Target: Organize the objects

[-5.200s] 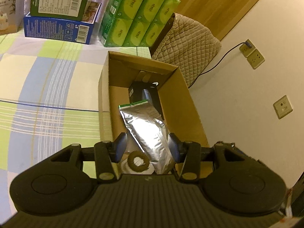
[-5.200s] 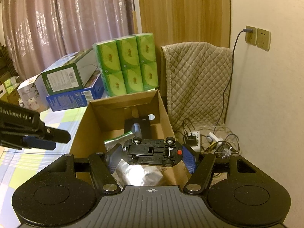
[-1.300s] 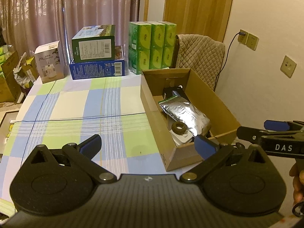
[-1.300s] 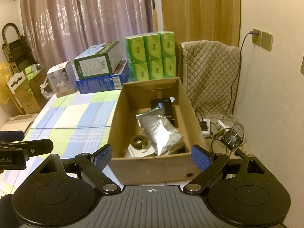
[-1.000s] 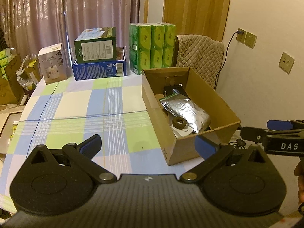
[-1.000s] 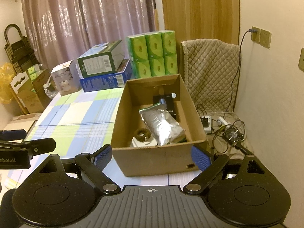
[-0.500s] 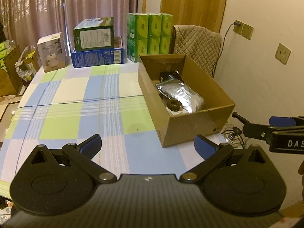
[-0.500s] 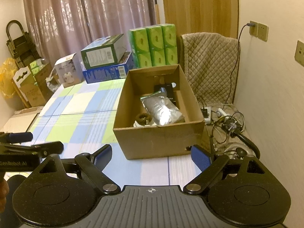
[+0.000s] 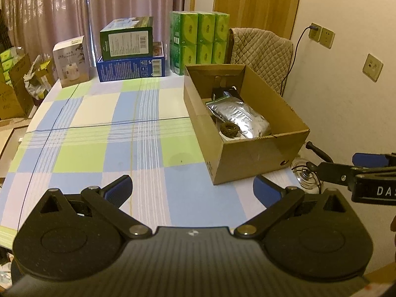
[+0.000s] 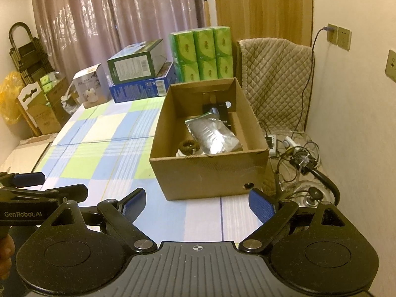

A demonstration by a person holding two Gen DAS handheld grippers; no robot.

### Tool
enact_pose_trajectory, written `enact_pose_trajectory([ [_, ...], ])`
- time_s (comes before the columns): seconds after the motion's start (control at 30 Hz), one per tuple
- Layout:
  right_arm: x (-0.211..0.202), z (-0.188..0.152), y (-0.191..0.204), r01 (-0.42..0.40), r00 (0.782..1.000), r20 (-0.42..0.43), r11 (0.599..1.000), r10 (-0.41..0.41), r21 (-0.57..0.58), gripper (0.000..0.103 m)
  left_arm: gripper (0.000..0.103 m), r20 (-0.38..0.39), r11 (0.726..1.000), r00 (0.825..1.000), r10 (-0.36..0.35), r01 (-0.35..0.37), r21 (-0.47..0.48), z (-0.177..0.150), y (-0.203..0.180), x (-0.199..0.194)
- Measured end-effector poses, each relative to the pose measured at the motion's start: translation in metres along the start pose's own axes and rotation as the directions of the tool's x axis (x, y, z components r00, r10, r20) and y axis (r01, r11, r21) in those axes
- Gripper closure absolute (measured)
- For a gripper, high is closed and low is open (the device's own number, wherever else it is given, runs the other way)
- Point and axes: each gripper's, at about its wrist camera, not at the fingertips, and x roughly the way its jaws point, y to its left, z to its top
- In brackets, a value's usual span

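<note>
Left wrist view: left hand-held gripper [image 9: 192, 190] spread, empty, short of the cardboard box [image 9: 250, 157] on the counter [image 9: 99, 133]. Inside the box lie a foil pouch [image 9: 238, 118], likely soft and slippery, best pinched at an edge, and a dark ring [image 9: 229, 129].
Right wrist view: right hand-held gripper [image 10: 198, 204] spread, empty; a black package [image 10: 219, 110] lies behind the pouch.

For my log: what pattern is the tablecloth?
The tablecloth is checked in blue, green and white with thin stripes; the left wrist view shows it best.

Brown cardboard box [image 10: 210, 175], silver pouch [image 10: 214, 136], blue-green-white checked tablecloth [image 9: 99, 128], seemingly dark ring [image 9: 229, 129]
</note>
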Motion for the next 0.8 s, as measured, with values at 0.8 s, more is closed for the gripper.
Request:
enact_pose_trajectory([
  [0.8, 0.0071, -0.0045, 0.0044, -0.003, 1.000, -0.024, 1.000, 0.003, -0.002, 0.016, 0.001, -0.028, 1.000, 1.000, -0.002, 0.001, -0.029, -0.0042, 0.0038, 0.0087],
])
